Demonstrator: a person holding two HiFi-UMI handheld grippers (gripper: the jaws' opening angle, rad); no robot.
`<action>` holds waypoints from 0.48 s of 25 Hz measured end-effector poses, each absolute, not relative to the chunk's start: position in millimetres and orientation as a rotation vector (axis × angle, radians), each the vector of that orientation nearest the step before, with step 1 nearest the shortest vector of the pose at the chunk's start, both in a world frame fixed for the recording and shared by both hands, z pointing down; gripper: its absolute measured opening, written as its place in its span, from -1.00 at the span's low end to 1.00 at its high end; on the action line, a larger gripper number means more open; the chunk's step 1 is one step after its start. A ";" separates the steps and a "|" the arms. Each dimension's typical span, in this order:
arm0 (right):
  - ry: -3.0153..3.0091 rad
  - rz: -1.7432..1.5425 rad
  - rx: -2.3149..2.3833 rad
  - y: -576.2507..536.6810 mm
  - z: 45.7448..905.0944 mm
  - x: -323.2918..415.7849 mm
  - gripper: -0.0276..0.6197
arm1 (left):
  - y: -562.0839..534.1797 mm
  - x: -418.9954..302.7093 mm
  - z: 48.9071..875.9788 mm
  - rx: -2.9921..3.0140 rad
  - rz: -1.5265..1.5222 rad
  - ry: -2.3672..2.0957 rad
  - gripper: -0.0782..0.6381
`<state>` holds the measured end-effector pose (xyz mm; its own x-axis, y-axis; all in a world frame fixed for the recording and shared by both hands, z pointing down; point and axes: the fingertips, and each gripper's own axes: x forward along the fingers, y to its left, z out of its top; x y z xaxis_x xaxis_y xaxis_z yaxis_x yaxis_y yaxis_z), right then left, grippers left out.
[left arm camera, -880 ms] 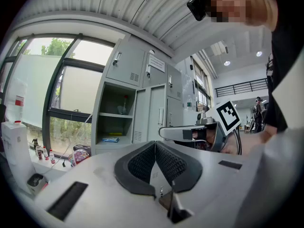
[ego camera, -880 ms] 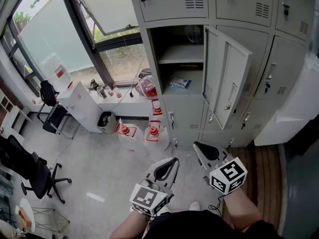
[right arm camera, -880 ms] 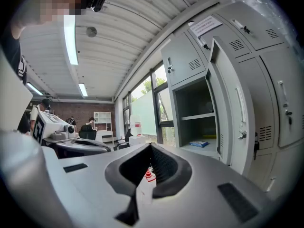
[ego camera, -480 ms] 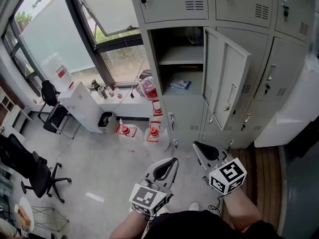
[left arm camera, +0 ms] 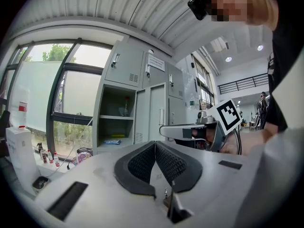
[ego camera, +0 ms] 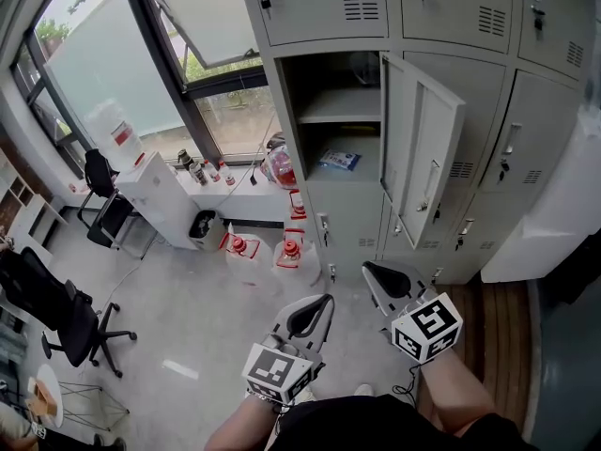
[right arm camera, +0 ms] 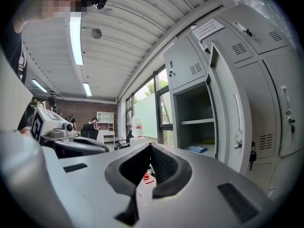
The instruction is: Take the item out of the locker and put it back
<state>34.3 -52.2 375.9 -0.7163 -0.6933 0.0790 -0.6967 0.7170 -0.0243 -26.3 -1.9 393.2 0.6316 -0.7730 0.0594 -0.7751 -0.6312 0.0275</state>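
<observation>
The grey locker (ego camera: 343, 111) stands ahead with its door (ego camera: 423, 148) swung open to the right. A blue packet (ego camera: 338, 159) lies on its lower shelf; it also shows as the blue packet (left arm camera: 113, 141) in the left gripper view and the blue packet (right arm camera: 197, 149) in the right gripper view. A clear item (ego camera: 362, 64) stands on the upper shelf. My left gripper (ego camera: 324, 301) and right gripper (ego camera: 368, 271) hang low in front of me, well short of the locker. Both are shut and hold nothing: left gripper (left arm camera: 155, 144), right gripper (right arm camera: 151, 146).
Water jugs with red caps (ego camera: 289, 252) stand on the floor left of the locker's base. A window ledge with small bottles (ego camera: 202, 170), a white cabinet (ego camera: 155, 191) and a black office chair (ego camera: 56, 313) are to the left. Closed lockers (ego camera: 512, 148) continue to the right.
Both grippers stay where they were, still shut. Only the head view has shifted slightly.
</observation>
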 end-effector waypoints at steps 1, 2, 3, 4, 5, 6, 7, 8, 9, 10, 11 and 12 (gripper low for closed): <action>-2.852 0.076 1.153 -53.1 375.6 36.2 -0.75 | -2.8 -24.3 392.4 2.792 0.067 -1.332 -0.74; -2.852 0.071 1.149 -53.8 375.5 38.2 -0.75 | -3.7 -22.3 391.7 2.792 0.070 -1.339 -0.74; -2.853 0.067 1.145 -54.2 375.6 40.1 -0.75 | -4.5 -20.5 390.9 2.792 0.072 -1.346 -0.74; -2.853 0.064 1.141 -54.6 376.0 42.1 -0.75 | -5.3 -18.9 390.0 2.793 0.076 -1.353 -0.74; -2.853 0.061 1.138 -55.2 376.5 44.3 -0.75 | -6.1 -17.0 388.9 2.794 0.079 -1.357 -0.74; -2.852 0.059 1.135 -56.1 376.8 46.4 -0.75 | -7.1 -15.0 388.0 2.797 0.084 -1.360 -0.74; -2.852 0.059 1.133 -57.0 377.1 48.4 -0.75 | -8.2 -12.9 387.3 2.799 0.090 -1.361 -0.74; -2.852 0.060 1.132 -57.9 377.3 50.0 -0.75 | -9.7 -11.3 386.6 2.800 0.095 -1.363 -0.74; -2.853 0.059 1.131 -58.9 377.3 51.2 -0.75 | -11.5 -10.1 385.7 2.799 0.097 -1.366 -0.74; -2.853 0.058 1.131 -60.2 377.2 52.2 -0.75 | -13.6 -9.2 384.8 2.799 0.098 -1.370 -0.74; -2.853 0.057 1.132 -61.7 376.9 53.1 -0.75 | -15.6 -8.0 384.0 2.802 0.101 -1.372 -0.74; -2.853 0.057 1.134 -63.6 376.3 53.9 -0.75 | -17.6 -6.9 383.4 2.807 0.105 -1.371 -0.73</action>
